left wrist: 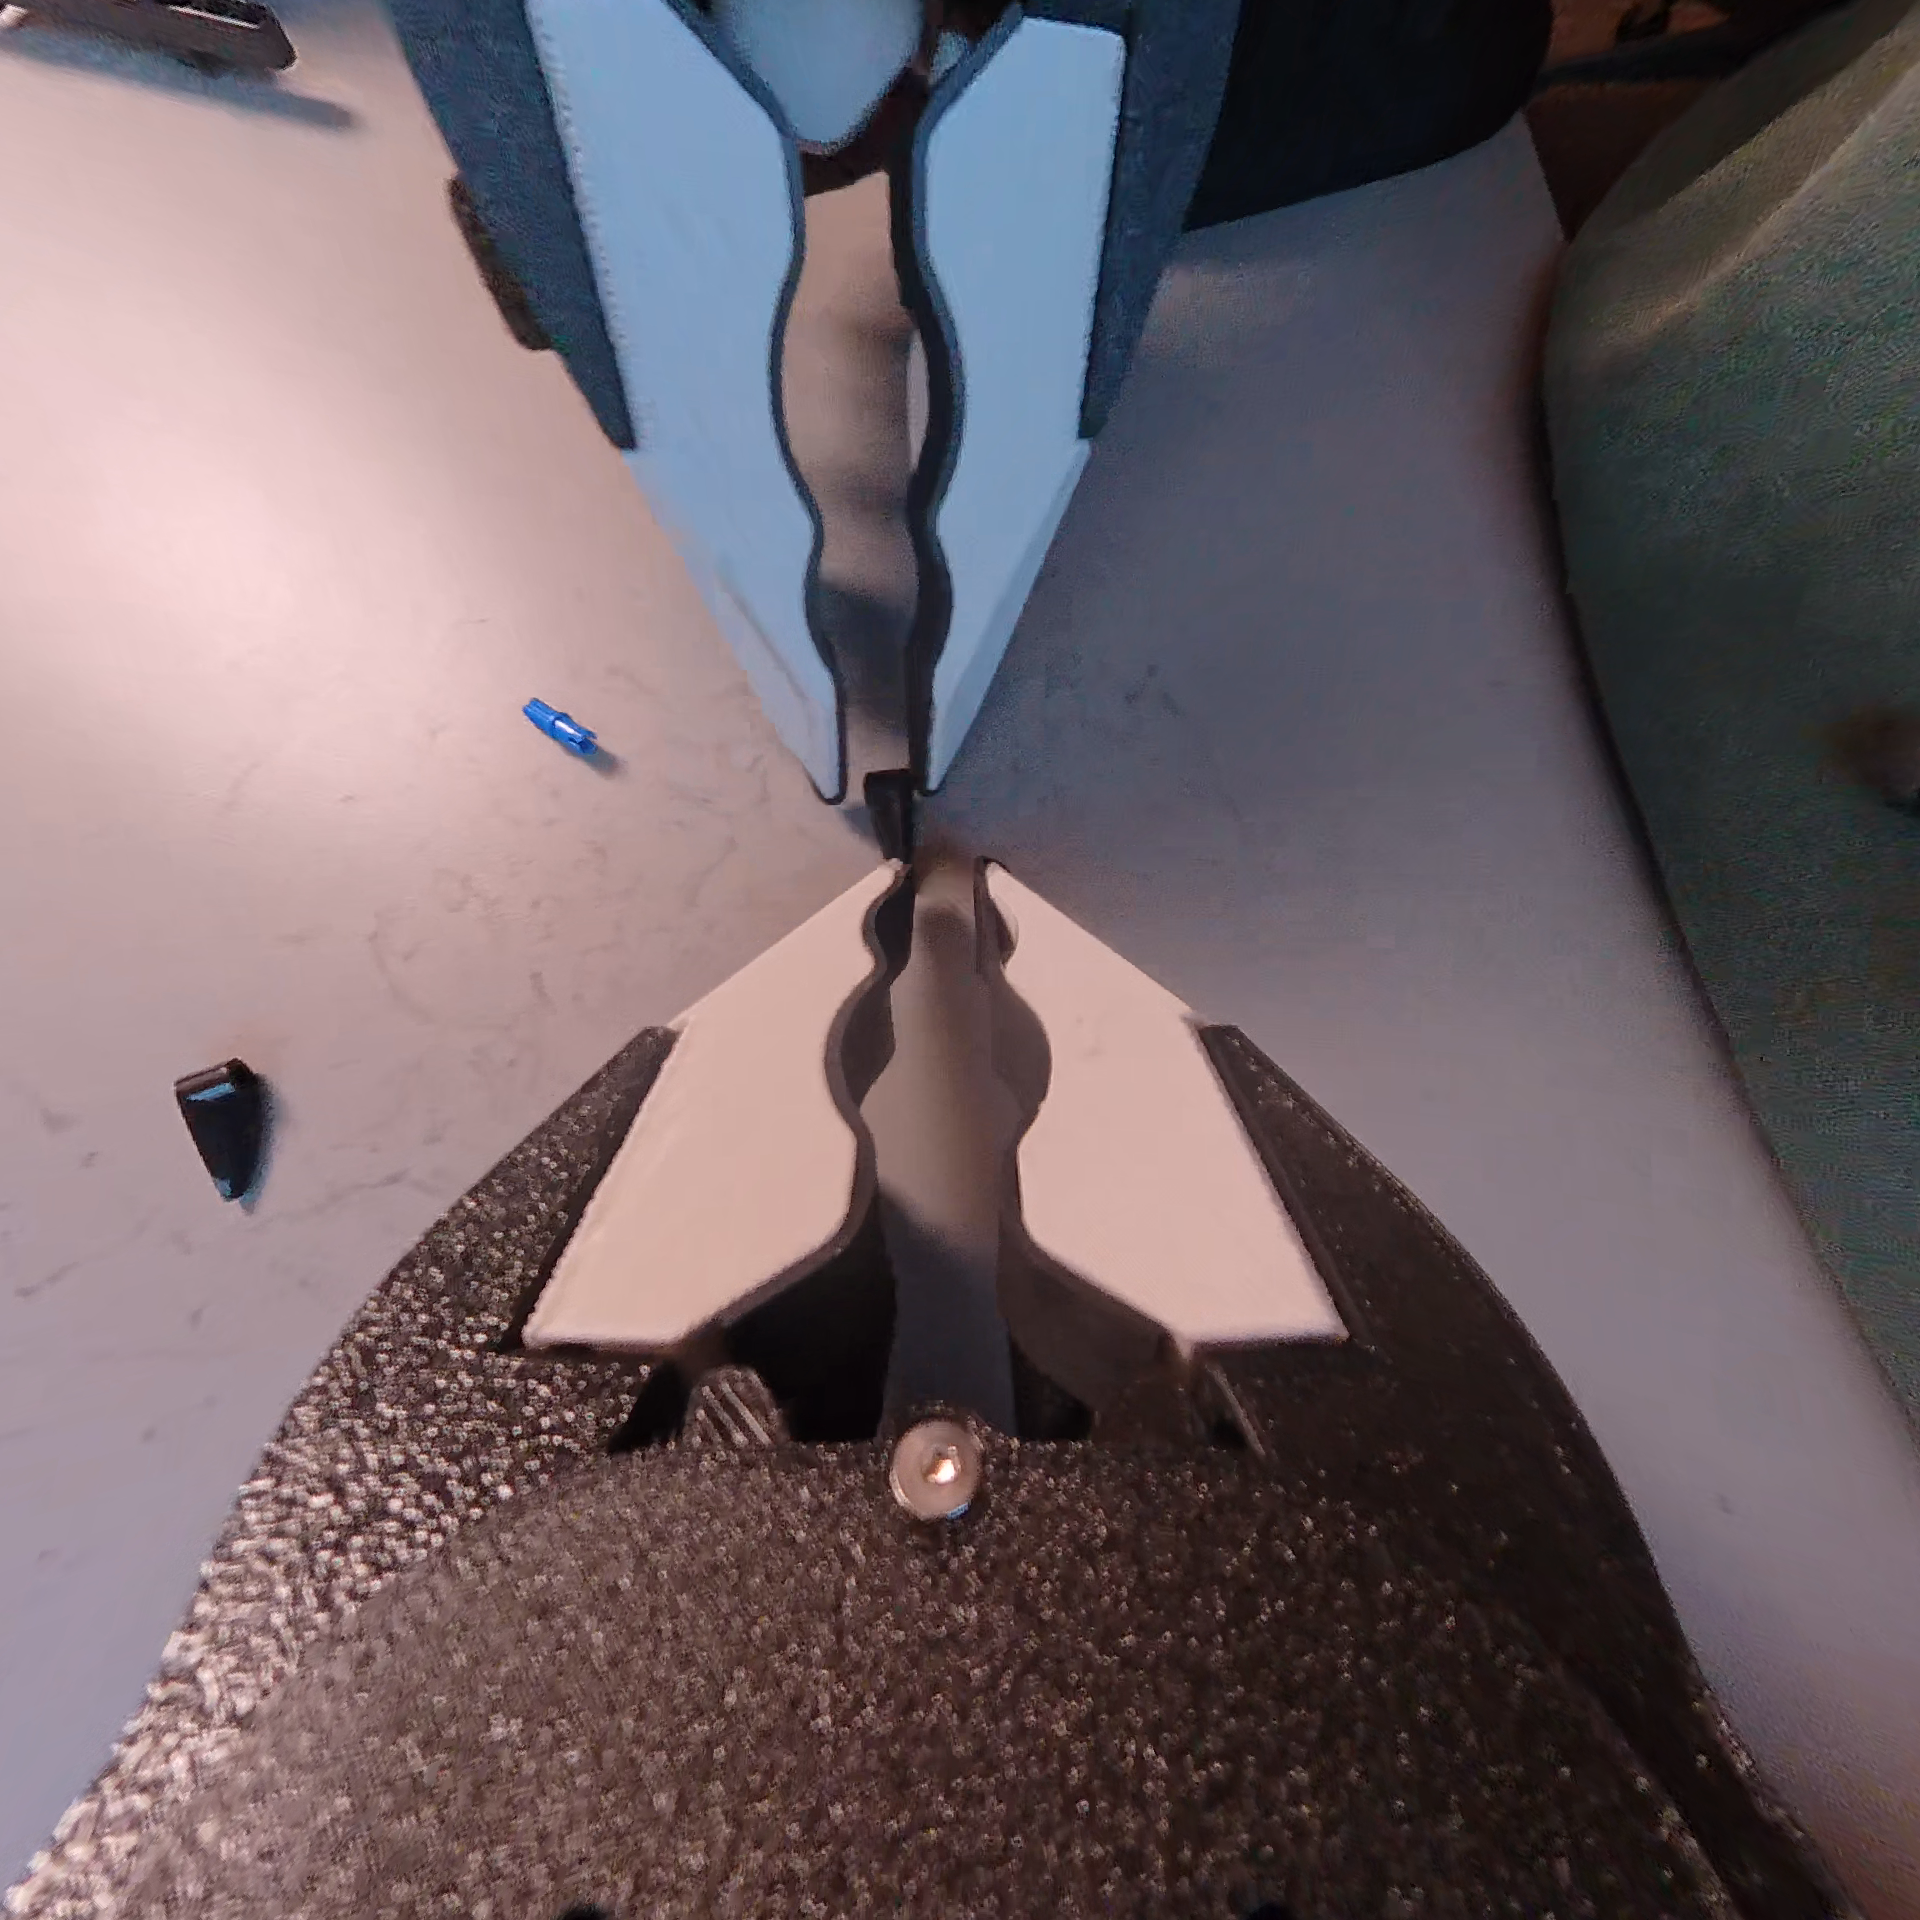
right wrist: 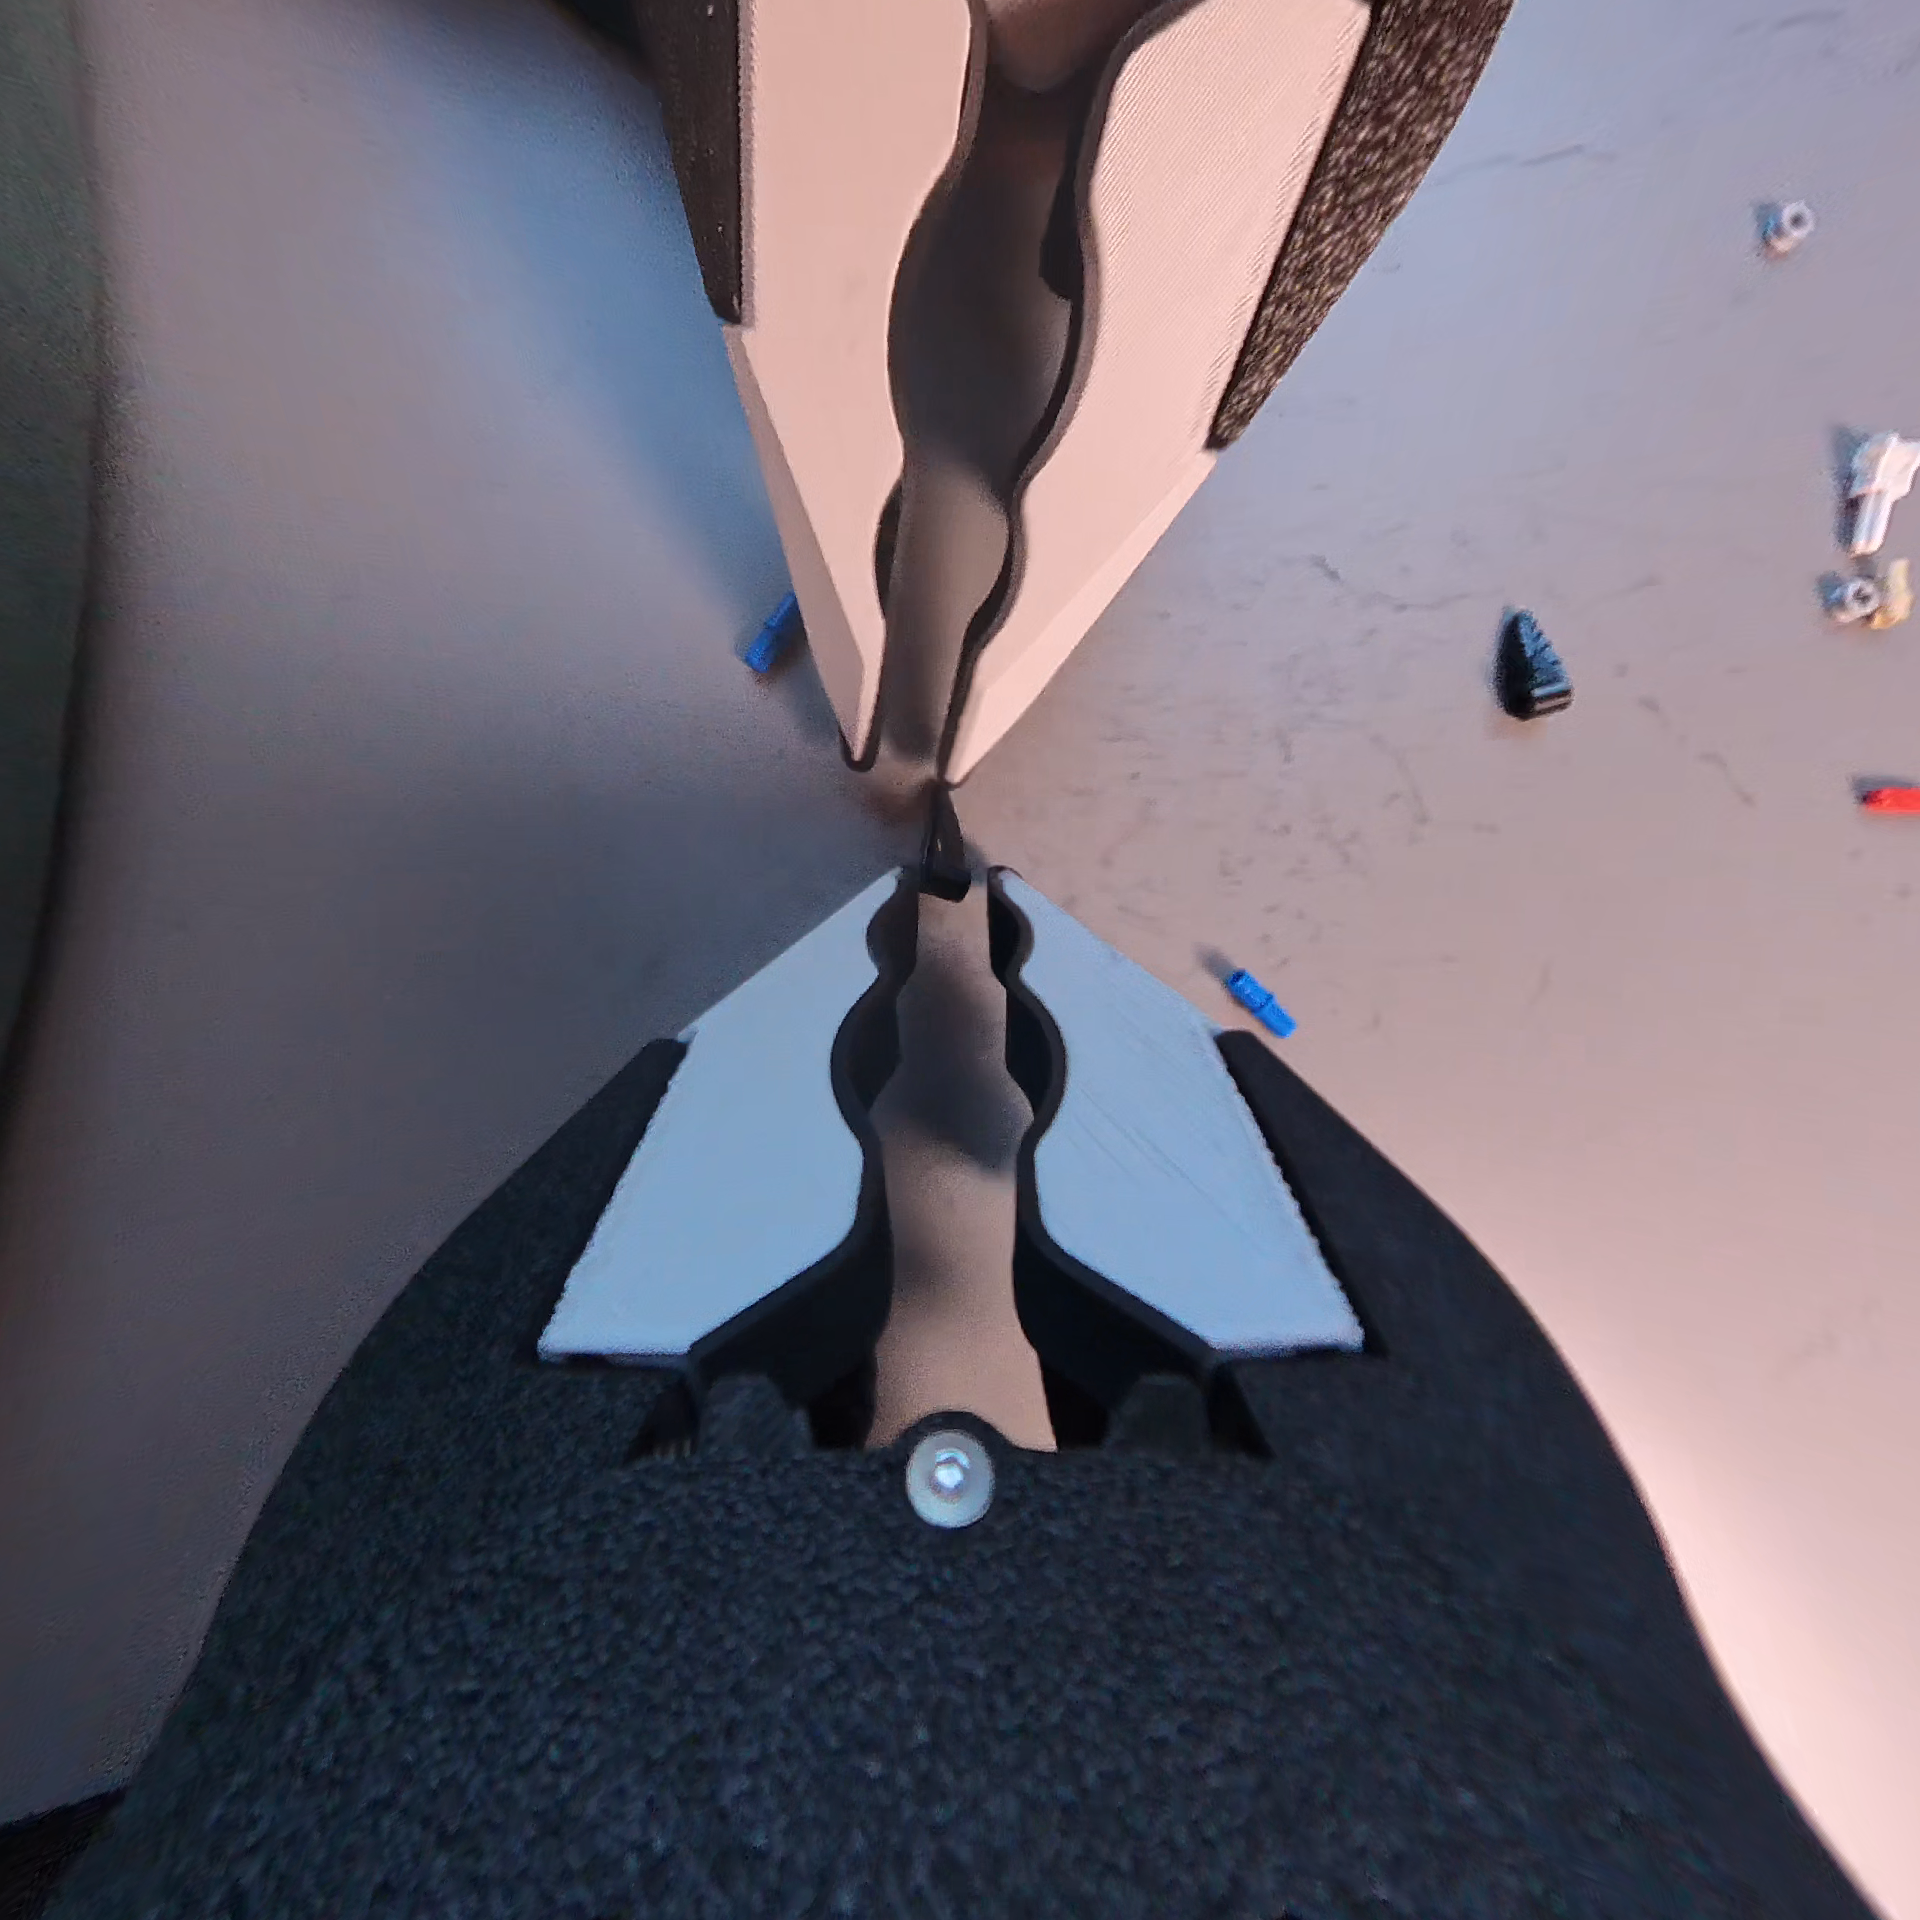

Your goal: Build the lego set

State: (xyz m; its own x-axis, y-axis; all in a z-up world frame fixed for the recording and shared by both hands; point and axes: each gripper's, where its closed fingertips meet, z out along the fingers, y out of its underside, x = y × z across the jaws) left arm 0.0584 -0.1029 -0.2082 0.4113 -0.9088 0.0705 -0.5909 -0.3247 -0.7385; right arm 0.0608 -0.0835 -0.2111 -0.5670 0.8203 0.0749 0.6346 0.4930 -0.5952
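lego work at this moment came down to 1 small black piece (left wrist: pixel 891 805) pinched in mid-air between 2 grippers that met tip to tip above the grey table (left wrist: pixel 312 520).

left of the fingers in the left wrist view, a black wedge-shaped piece (left wrist: pixel 223 1127) lay well apart, and a blue pin (left wrist: pixel 561 720) lay nearer the far gripper's tips; both sat loose, likely waiting their turn.

the left gripper (left wrist: pixel 940 871) had its fingers nearly together, but whether they actually clamped the black piece i could not tell; its near end reached only to 1 fingertip. the right gripper (right wrist: pixel 948 862) was clenched on the piece, which stuck out just past its tips toward the opposing ones. held so, the piece could be passed across or pressed onto something i could not make out.

right of the fingers in the right wrist view, a 2nd blue pin (right wrist: pixel 1259 1001) lay just beside them, and farther right sat another black wedge (right wrist: pixel 1532 677), pale small parts (right wrist: pixel 1881 488) and a red piece (right wrist: pixel 1889 797), spread singly so each could be picked cleanly.
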